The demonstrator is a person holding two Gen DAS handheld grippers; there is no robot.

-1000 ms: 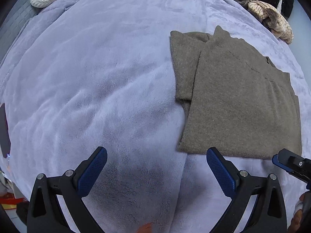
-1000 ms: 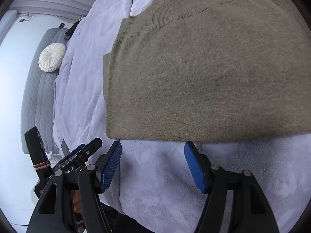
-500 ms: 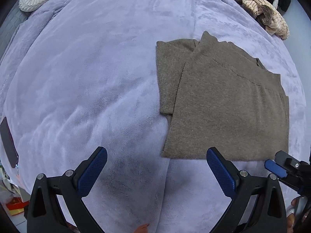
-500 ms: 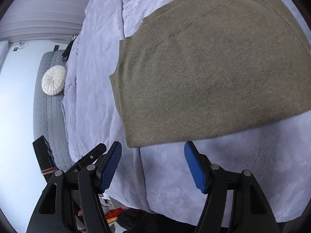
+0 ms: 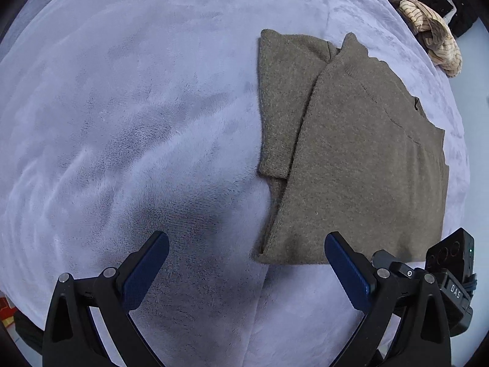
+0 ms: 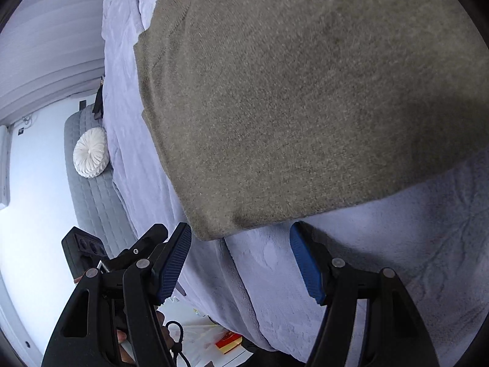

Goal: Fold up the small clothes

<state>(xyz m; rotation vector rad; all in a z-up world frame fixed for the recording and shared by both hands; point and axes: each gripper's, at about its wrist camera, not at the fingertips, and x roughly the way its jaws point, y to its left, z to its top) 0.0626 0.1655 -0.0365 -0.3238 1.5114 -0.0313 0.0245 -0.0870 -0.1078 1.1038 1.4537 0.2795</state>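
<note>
writing: "DAS" on right gripper (image 5: 452, 278) | sweater (image 5: 351, 165) folded on bed (image 5: 137, 122), near edge | left gripper (image 5: 247, 263), right: jaws released, empty | clothes pile (image 5: 428, 27), cushion (image 6: 90, 153) beyond

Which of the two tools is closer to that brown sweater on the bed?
Right. The right tool is open just short of the sweater, right at its near corner. The left tool is open over the bare blanket, its right pad beside the sweater's edge.
</note>
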